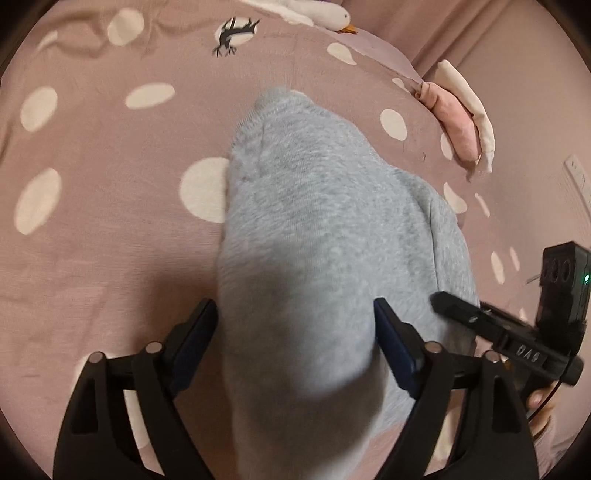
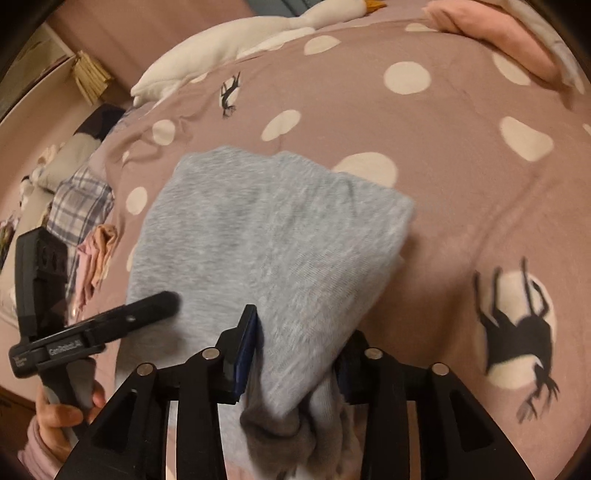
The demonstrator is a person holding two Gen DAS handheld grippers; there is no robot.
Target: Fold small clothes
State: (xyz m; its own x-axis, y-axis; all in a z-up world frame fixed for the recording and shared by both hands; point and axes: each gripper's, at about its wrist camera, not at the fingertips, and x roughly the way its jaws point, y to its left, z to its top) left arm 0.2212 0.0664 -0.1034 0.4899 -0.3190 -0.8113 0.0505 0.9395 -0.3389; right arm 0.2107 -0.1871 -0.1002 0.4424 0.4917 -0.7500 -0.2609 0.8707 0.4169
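A light grey knit garment (image 1: 317,229) lies folded on a mauve bedspread (image 1: 110,258) with cream dots. My left gripper (image 1: 295,325) straddles its near end, jaws wide apart with cloth bulging between them; whether the pads press it is unclear. In the right wrist view the same garment (image 2: 266,229) runs between the jaws of my right gripper (image 2: 299,354), which is shut on a bunched near edge. The right gripper also shows in the left view (image 1: 480,321), at the garment's right edge. The left gripper shows in the right view (image 2: 122,317), resting on the garment's left side.
A pink cloth bundle (image 1: 454,122) and a white goose plush (image 1: 317,11) lie at the bed's far side. A plaid cloth (image 2: 81,199) and a pink garment (image 2: 96,254) lie off the bed's left edge. A wall socket (image 1: 576,173) is at right.
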